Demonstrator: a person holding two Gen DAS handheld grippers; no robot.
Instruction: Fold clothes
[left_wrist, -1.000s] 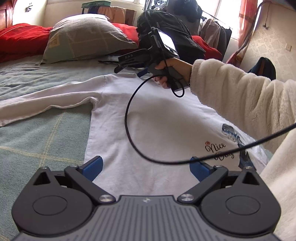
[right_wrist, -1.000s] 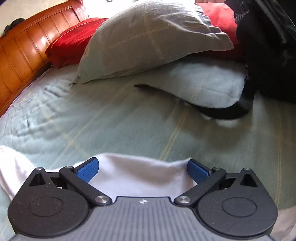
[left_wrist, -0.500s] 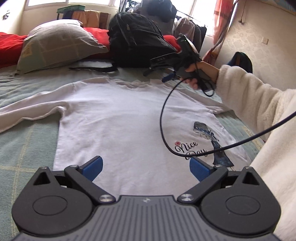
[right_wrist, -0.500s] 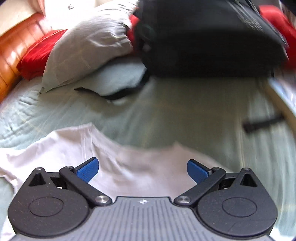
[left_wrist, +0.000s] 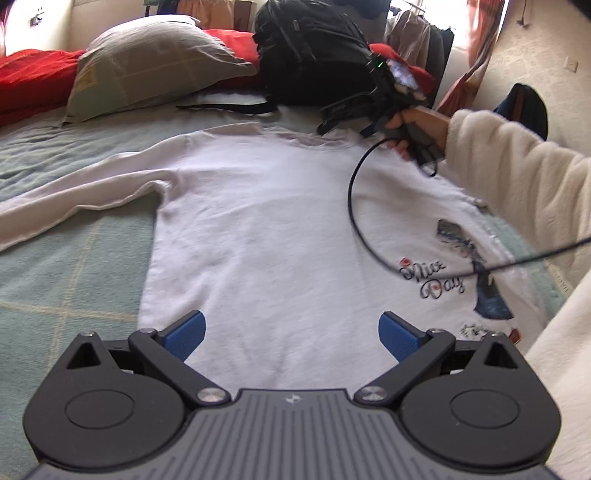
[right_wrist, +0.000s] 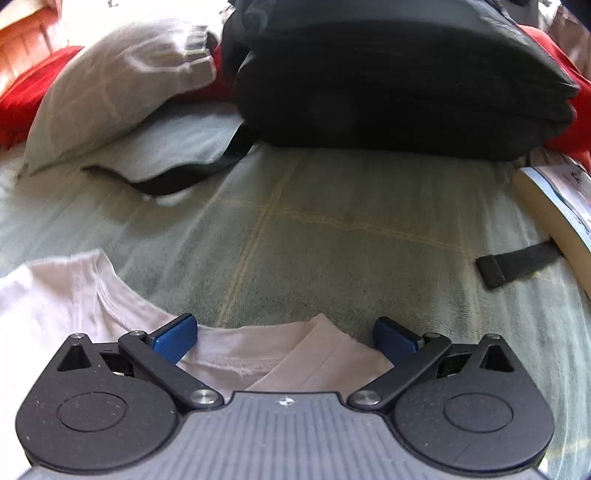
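White cotton fills your left wrist view: the long-sleeved shirt (left_wrist: 266, 229) lies spread flat on the green checked bedspread (left_wrist: 74, 266), hem nearest you, one sleeve (left_wrist: 74, 199) stretched toward 9 o'clock and the printed side toward 4 o'clock. Lying open like that, every edge is reachable, which suits a fold. Your left gripper (left_wrist: 291, 334) hangs over the hem at 6 o'clock with its blue fingers wide apart and nothing between them, placed where a bottom edge could be pinched. Your right gripper (right_wrist: 284, 338) sits at the collar (right_wrist: 258, 347), about 1 o'clock in the left view, likewise spread and empty, its fingers straddling the neckline's right corner. Beyond it the black backpack (right_wrist: 388, 74) and pillow (right_wrist: 110, 85) crowd 12 o'clock, so fold toward yourself, I'd judge.
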